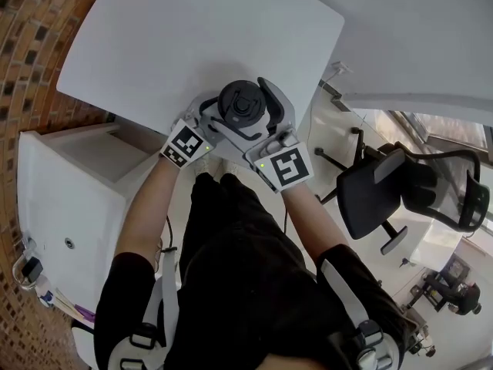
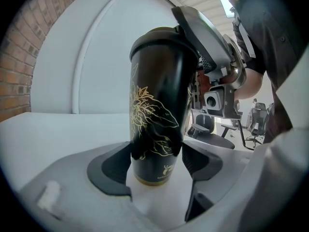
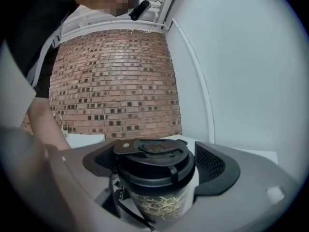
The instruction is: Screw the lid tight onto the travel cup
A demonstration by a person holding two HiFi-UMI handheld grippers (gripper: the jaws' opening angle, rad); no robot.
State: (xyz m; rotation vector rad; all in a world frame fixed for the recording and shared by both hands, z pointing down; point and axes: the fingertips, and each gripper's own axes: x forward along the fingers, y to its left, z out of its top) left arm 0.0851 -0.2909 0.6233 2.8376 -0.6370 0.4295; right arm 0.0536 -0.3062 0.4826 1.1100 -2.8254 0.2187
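The left hand-held gripper [image 2: 157, 157] is clamped low on the black travel cup [image 2: 157, 95], with a pad pressed against each side of the gold-patterned body just above its base. The right hand-held gripper [image 3: 155, 167] stands wide at the top of the cup. Its jaws bracket the black lid [image 3: 153, 151], and the pads meet its rim on both sides. The lid sits on the cup's mouth, and the cup is upright between the two grippers at the near edge of the white tabletop [image 1: 192, 29]. A brick wall [image 3: 116, 81] rises beyond the tabletop, and a black office chair [image 1: 385, 191] stands off to the person's right.
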